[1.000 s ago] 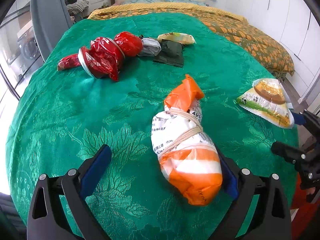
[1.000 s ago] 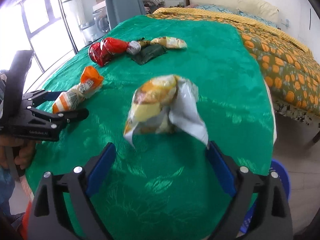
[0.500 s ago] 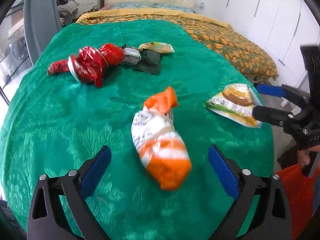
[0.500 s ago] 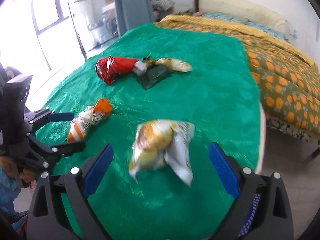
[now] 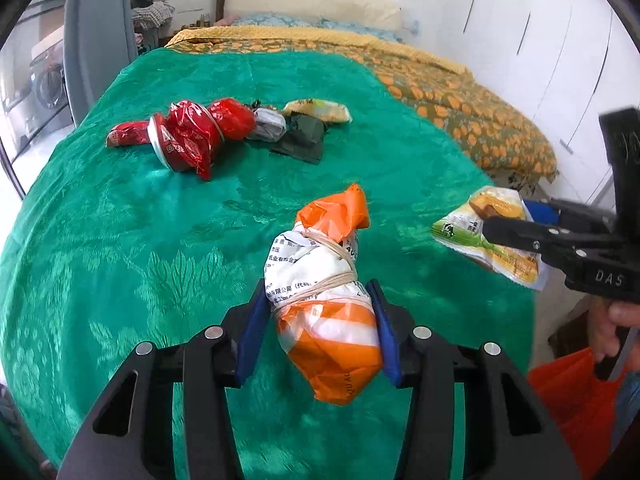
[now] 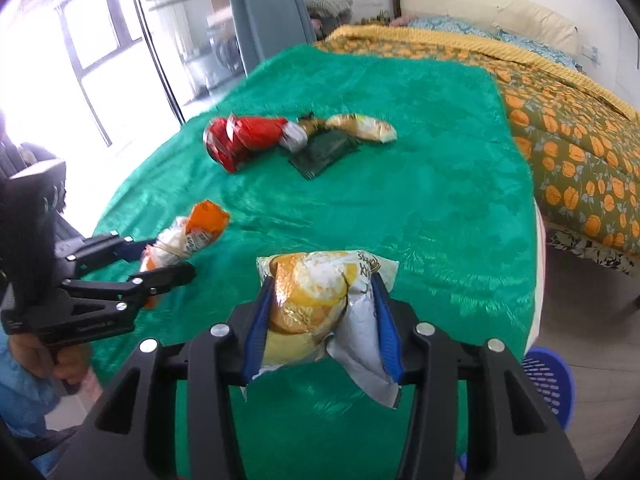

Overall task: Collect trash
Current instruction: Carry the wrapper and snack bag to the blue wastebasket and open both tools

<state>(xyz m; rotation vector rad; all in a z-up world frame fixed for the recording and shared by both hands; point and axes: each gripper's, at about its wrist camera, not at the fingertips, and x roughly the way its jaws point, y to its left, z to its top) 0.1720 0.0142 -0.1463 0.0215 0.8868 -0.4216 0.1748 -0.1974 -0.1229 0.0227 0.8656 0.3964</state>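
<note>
In the left wrist view, the left gripper (image 5: 320, 328) has its blue pads pressed on either side of the orange-and-white tied bundle (image 5: 326, 300), near the front edge of the green bedspread (image 5: 160, 240); the jaws have just been closing and now clamp the bundle at its lower, fatter half. To do this step well, I would keep the squeeze steady and lift straight up before swinging toward the orange bag (image 5: 568, 396) at the near right, since the bundle is soft and could slip out nose-first. Half a second ago the jaws stood wide with the bundle lying loose between them; now they grip it. Far left, the red wrappers (image 5: 188, 136) and the dark packet (image 5: 300, 140) lie uncollected. In the right wrist view, the right gripper (image 6: 322, 320) pinches the yellow snack bag (image 6: 312, 304) at the near centre of the bedspread, jaws likewise just closed onto it. The crumpled foil tail hangs free below, so a clean lift should clear the cloth before carrying it. Earlier this bag sat unheld between wide-open jaws.
</note>
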